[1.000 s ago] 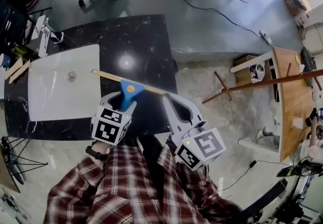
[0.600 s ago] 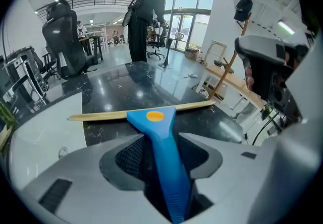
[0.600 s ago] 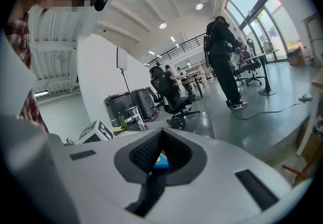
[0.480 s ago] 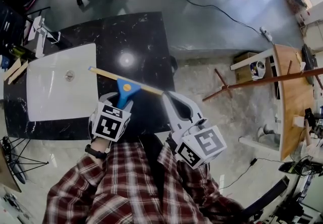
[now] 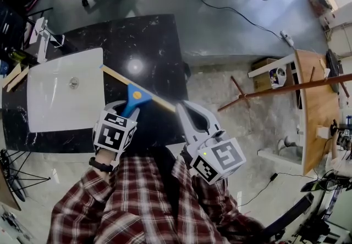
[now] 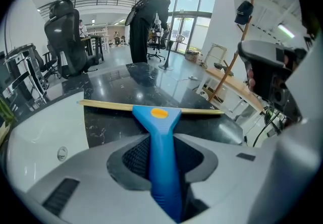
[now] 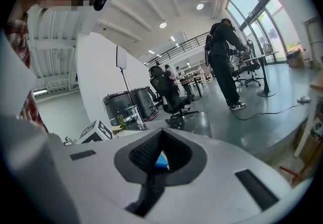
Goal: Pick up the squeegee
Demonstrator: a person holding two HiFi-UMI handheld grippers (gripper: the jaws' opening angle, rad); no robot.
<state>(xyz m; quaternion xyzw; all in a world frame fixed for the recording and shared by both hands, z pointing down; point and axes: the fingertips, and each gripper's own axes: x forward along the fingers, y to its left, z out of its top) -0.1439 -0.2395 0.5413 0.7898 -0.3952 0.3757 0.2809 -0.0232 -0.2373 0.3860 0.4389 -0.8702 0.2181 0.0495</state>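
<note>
My left hand-held gripper [image 5: 129, 108] points steeply down at the black marbled worktop [image 5: 151, 39], and its jaws are closing on the squeegee [image 5: 136, 95]. In the left gripper view the blue handle [image 6: 161, 167] runs straight up the middle between the two grey jaws, and both pads look to be pressing on its sides low down, so I read this as a grip on the handle. The handle widens into a blue head with an orange spot [image 6: 159, 113]. Across the head sits the long pale blade [image 5: 118, 78], lying slantwise over the worktop. One end of the blade reaches the rim of the white sink [image 5: 60, 100] set into the worktop, and the other points toward my right hand-held gripper [image 5: 184, 110]. From these angles I cannot tell whether the blade rests on the stone or hangs just above it. My right hand-held gripper is held beside the left one at the near edge of the worktop, close to the blade's end, with its jaws closed tip to tip and nothing between them. In the right gripper view only a sliver of blue [image 7: 161, 160] shows through the gap behind the tips. The marker cubes [image 5: 114, 133] sit near my plaid sleeves [image 5: 137, 199].
</note>
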